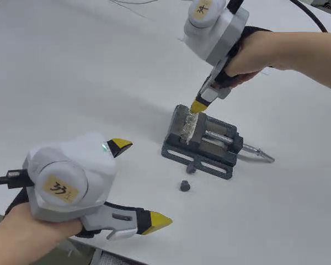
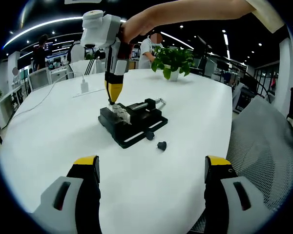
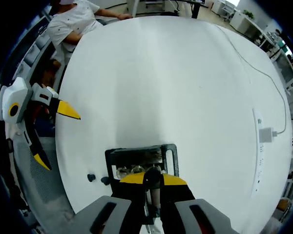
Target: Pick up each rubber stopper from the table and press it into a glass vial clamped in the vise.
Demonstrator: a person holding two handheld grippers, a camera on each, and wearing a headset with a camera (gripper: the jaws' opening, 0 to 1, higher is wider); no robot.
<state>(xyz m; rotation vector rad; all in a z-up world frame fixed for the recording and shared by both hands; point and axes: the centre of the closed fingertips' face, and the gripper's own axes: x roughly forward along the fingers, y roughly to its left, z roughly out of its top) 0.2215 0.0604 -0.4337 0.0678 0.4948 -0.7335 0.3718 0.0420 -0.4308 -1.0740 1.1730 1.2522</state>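
Looking down from the head view, the vise (image 1: 201,142) sits on the white table (image 1: 71,66) with a row of glass vials (image 1: 190,128) clamped between its jaws. The right gripper (image 1: 197,106) comes down from above the vise, its yellow tips pinched together and touching the tops of the vials. Two loose stoppers (image 1: 185,186) lie on the table just in front of the vise, one close against its base. The left gripper (image 1: 140,182) hovers nearer the person than the vise, well apart from it, jaws spread wide with nothing between them.

From the left gripper view, its own two jaws stand far apart and empty, with the vise (image 2: 132,122) beyond them. The right gripper (image 2: 115,92) stands almost upright over the vials (image 2: 119,111). The loose stoppers (image 2: 161,145) lie between the vise and the open jaws. A potted plant (image 2: 173,61) stands on the table far behind the vise.

From the right gripper view, its jaws are nearly closed on a dark rubber stopper (image 3: 152,176), right over the vials (image 3: 132,170) in the vise (image 3: 141,161). The loose stoppers (image 3: 91,177) lie just beside the vise, and the left gripper (image 3: 53,136) is beyond them, agape.
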